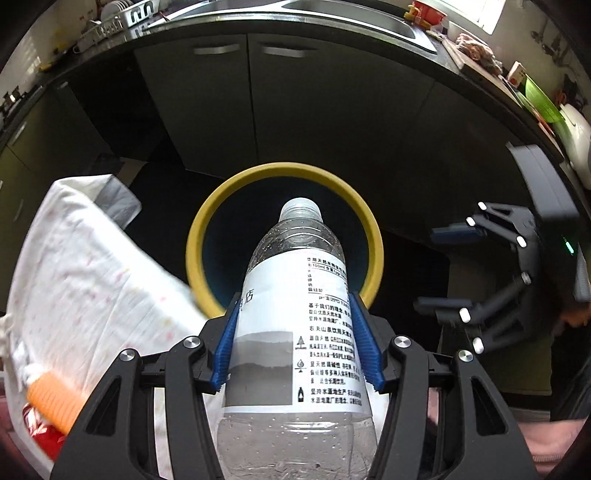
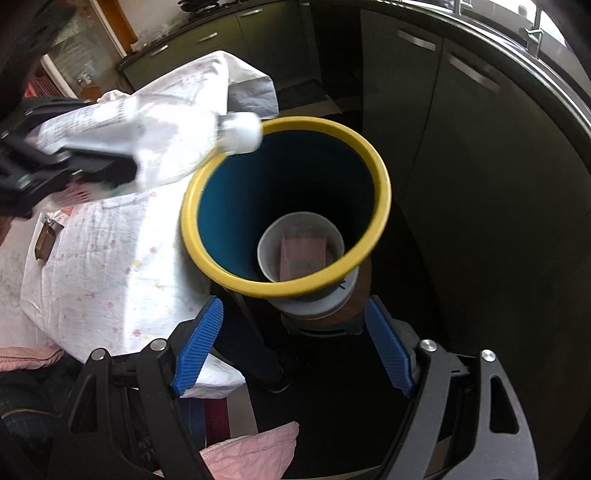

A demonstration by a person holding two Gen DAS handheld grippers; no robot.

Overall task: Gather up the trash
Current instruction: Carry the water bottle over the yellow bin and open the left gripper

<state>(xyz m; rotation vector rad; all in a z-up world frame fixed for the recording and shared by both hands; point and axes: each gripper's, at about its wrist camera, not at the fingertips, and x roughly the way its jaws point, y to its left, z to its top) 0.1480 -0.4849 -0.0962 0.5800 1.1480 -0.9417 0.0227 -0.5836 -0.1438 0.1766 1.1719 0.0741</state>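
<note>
1 clear plastic bottle (image 1: pixel 295 314), white label w/ black print, white cap, clamped between blue pads (image 1: pixel 364 347) of left gripper (image 1: pixel 295 345); neck points away from cam toward bin mouth. In right wrist view same bottle (image 2: pixel 147 129) blurred, cap end just over bin's yellow rim, upper left.

1 bin (image 1: pixel 284 236): round, yellow rim, dark blue inside. Stands just beside cloth-covered desk. Left view: inside reads dark only, contents hidden behind bottle. Right view looks down into bin (image 2: pixel 380 206): 1 pale cup (image 2: pixel 266 251) on bottom w/ pinkish flat item (image 2: pixel 303 254) in it, type unclear. Right view also shows white base ring under bin, on brown round stand.

Right gripper (image 2: pixel 295 347): jaws wide, nothing between pads, hovering over near edge of bin. In left view right gripper (image 1: pixel 454 273) seen from side, right of bin, apart from it, blue pad visible.

Desk (image 2: pixel 110 258): white cloth w/ small pastel dots. Left view adds orange ribbed thing (image 1: pixel 51 398) + red item at lower left of desk; right view adds small brown object (image 2: pixel 44 243) at left edge.

Behind: dark cabinet doors (image 1: pixel 221 110) w/ metal handles, counter above. Left view only: 1 steel sink (image 1: pixel 332 14), dish rack (image 1: pixel 110 18), green bowl (image 1: pixel 543 99). Right view only: pink quilted fabric (image 2: pixel 251 454) at bottom.
</note>
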